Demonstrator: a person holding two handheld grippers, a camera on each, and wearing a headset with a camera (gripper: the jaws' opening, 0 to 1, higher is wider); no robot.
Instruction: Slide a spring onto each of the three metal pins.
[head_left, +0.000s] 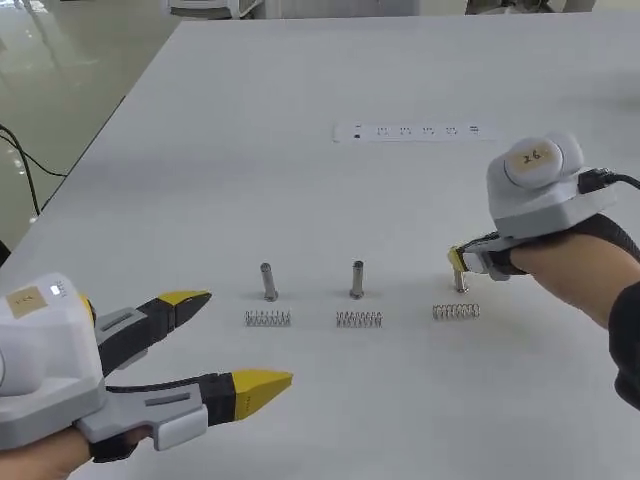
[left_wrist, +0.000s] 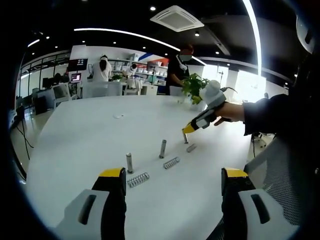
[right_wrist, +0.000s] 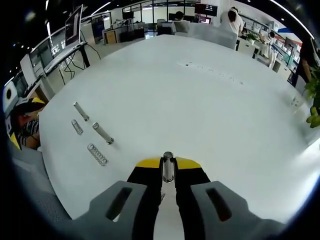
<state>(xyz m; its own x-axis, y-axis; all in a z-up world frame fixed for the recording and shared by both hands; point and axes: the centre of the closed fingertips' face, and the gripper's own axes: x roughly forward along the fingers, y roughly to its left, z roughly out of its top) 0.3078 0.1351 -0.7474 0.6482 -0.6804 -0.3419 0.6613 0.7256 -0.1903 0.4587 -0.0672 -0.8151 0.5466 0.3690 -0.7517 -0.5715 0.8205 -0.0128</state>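
**A:** Steel pin (right_wrist: 168, 172), the rightmost, is clamped by the right gripper (right_wrist: 168, 162), its jaws closed onto it. It is judged to be steadied for its spring (head_left: 456, 311).

**B:** The left gripper (head_left: 247, 337) is held wide open and empty, near the left spring (head_left: 267, 318).

**A:** Nothing is threaded yet. All three springs are seen lying flat before the pins in the head view.

**B:** The clamp is made plain in the right gripper view; from the head it is masked by the hand.

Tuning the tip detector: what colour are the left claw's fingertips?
Yellow fingertips on the left claw; clearest in the head view.
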